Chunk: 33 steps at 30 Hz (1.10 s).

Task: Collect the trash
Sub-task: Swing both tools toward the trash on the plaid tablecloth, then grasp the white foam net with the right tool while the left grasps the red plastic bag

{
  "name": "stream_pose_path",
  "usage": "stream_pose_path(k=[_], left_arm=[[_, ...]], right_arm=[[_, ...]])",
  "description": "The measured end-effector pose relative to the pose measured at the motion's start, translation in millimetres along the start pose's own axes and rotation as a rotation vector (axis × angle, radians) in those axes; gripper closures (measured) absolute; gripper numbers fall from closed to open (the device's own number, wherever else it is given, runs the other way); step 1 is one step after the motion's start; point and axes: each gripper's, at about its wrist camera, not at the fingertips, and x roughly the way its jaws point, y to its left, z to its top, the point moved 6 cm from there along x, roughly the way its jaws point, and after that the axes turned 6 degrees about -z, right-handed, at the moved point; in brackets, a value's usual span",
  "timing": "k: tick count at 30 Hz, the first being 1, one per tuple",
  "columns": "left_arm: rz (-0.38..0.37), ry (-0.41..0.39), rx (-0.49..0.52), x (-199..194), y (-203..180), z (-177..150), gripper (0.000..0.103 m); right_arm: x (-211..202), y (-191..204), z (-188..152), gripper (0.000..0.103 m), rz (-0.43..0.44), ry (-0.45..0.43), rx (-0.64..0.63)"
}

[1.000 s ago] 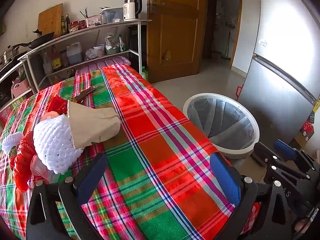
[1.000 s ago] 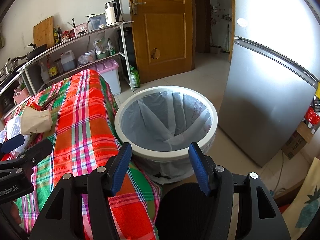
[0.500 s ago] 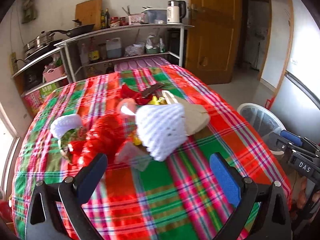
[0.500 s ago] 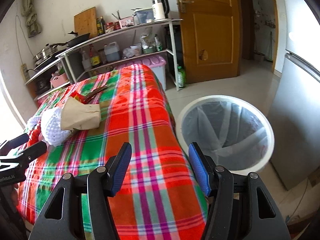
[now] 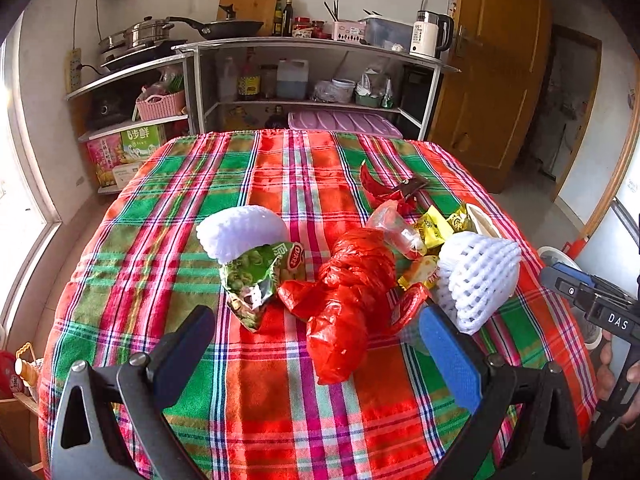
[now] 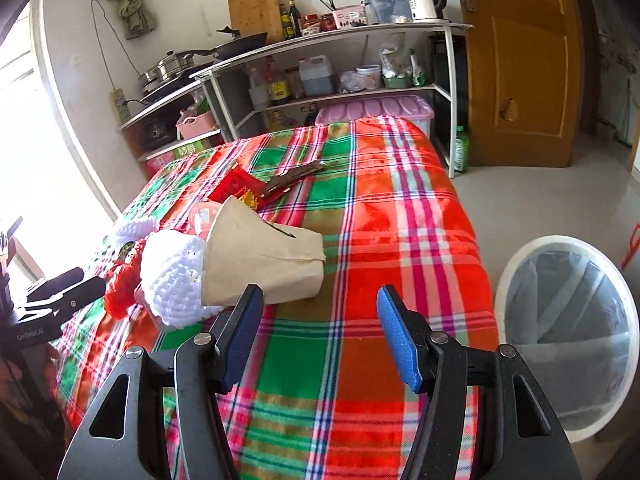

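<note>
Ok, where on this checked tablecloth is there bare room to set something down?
The cloth is bare along the near edge, between the left tongs and the red bag, and across the far end toward the shelves. In the right view, the side toward the bin is bare too. The middle is crowded with wrappers.

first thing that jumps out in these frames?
The loud red-and-green plaid tablecloth fills both views. Heaped at its middle is the trash: a crumpled red plastic bag, white foam fruit nets and a green snack wrapper. The lined white bin stands on the floor beside the table, and both grippers hover open.
</note>
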Motion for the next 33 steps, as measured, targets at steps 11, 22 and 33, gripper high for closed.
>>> stream_pose_path(k=[11,22,33], left_arm=[[-0.013,0.048,0.003,24,7,0,0.0],[-0.074,0.048,-0.002,33,3,8,0.005],[-0.081,0.074,-0.004,43,3,9,0.027]], right_arm=[[-11,64,7,0.043,0.145,-0.081,-0.134],[20,107,11,0.043,0.115,-0.036,-0.251],[33,104,6,0.045,0.059,0.016,-0.265]])
